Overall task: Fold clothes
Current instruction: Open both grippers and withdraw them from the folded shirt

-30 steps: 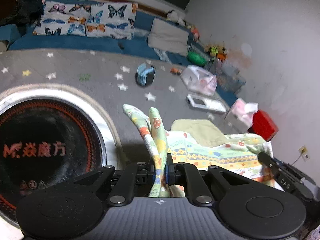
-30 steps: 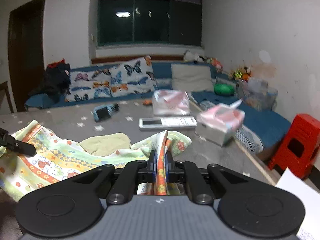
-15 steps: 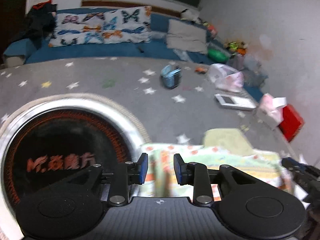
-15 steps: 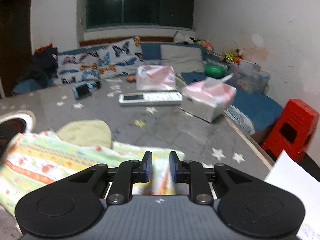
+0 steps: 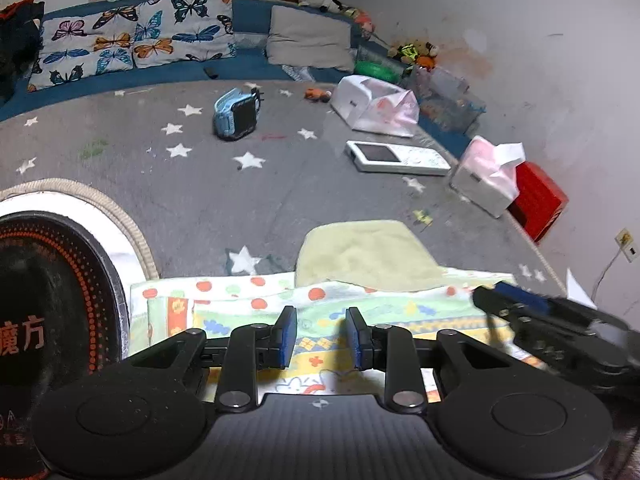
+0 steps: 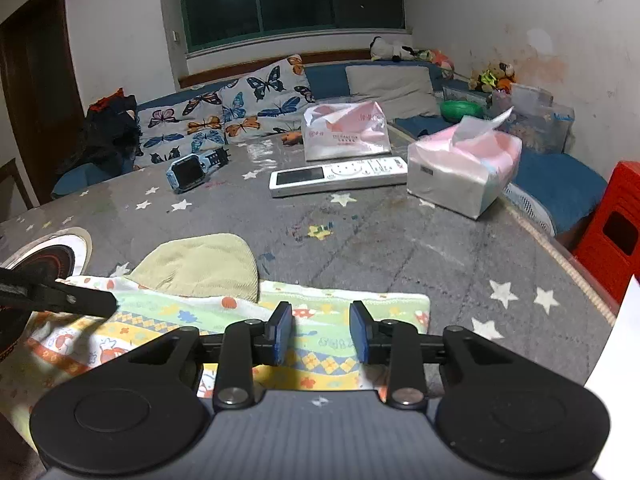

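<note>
Both claws released – left claw [image 5: 321, 336] and right claw [image 6: 320, 332] hover over the patterned cloth [image 6: 340, 320] lying flat on the desk [image 6: 400, 240] – tissue pack [image 6: 464, 164] sprouting one tissue.

A printed cloth [image 5: 320, 308] with pale green, yellow and orange bands, red dots and small cartoon figures is lying flat on the grey star-patterned bench [image 5: 248, 184], its far edge straight; a plain yellow-green garment [image 5: 368, 252] is lying partly under that far edge, its rounded end sticking out beyond it.
</note>
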